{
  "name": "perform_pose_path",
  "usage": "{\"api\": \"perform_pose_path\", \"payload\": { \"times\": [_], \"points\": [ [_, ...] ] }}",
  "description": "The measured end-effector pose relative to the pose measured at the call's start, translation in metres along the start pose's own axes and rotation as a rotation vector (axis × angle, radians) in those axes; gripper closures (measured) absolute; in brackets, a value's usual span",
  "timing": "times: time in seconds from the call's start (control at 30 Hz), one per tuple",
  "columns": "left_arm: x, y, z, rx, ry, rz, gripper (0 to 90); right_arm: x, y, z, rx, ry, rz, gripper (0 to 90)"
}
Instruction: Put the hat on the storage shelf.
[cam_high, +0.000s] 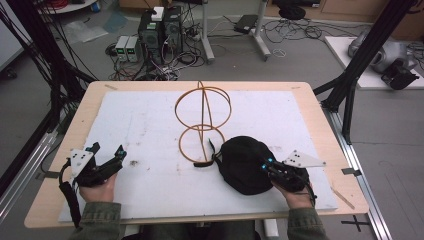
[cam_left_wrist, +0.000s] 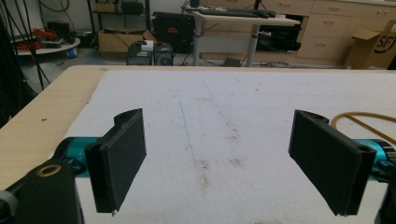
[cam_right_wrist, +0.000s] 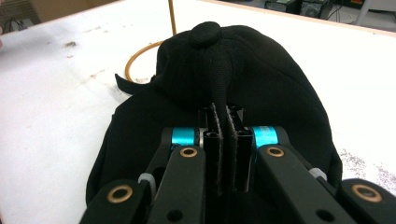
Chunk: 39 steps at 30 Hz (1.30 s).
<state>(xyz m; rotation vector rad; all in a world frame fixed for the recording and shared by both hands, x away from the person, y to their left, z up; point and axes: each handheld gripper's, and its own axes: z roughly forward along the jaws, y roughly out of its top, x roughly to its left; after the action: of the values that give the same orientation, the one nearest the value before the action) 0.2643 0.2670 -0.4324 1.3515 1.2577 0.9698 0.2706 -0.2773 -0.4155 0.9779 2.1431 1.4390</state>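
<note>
Right gripper view: right gripper (cam_right_wrist: 223, 140) pinches a fold of the black fabric cap (cam_right_wrist: 261, 79) lying beside the orange wire hat stand (cam_high: 202, 120), hanging not yet done; left gripper (cam_left_wrist: 224, 163) idles wide open.

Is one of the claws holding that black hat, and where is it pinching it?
Yes. The right gripper pinches a fold of the black cap on its crown, just below the top button. The left gripper is open, holding nothing.

Black cap (cam_high: 245, 162), crown up w/ top button, on white mat, front-right, fabric pinched.
</note>
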Motion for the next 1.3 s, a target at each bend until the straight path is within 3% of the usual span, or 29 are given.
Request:
{"api": "perform_pose_path", "payload": {
  "times": [0.33, 0.5, 0.77, 0.97, 1.07, 1.17, 1.3],
  "points": [
    [0.0, 0.0, 0.0, 0.0, -0.002, -0.001, 19.2, -0.004, 0.002, -0.008, -0.059, -0.01, 0.022, 87.2],
    [0.0, 0.0, 0.0, -0.001, -0.01, -0.002, 19.1, -0.005, 0.005, -0.013, -0.116, -0.013, 0.038, 87.2],
    [-0.001, 0.0, 0.001, -0.004, -0.01, -0.01, 19.1, -0.006, 0.011, -0.022, -0.177, -0.049, 0.051, 87.2],
    [-0.001, 0.0, 0.0, -0.003, -0.012, -0.009, 19.2, -0.006, 0.015, -0.032, -0.252, -0.092, 0.055, 87.2],
    [-0.001, 0.0, 0.0, -0.006, -0.02, -0.005, 19.2, -0.003, 0.021, -0.039, -0.31, -0.157, 0.032, 87.2],
    [-0.003, 0.001, 0.0, -0.008, -0.026, 0.0, 19.1, -0.003, 0.026, -0.044, -0.364, -0.189, 0.04, 87.2],
    [-0.003, 0.001, 0.0, -0.008, -0.023, -0.011, 19.1, -0.004, 0.033, -0.048, -0.441, -0.169, 0.074, 87.2]
  ]
}}
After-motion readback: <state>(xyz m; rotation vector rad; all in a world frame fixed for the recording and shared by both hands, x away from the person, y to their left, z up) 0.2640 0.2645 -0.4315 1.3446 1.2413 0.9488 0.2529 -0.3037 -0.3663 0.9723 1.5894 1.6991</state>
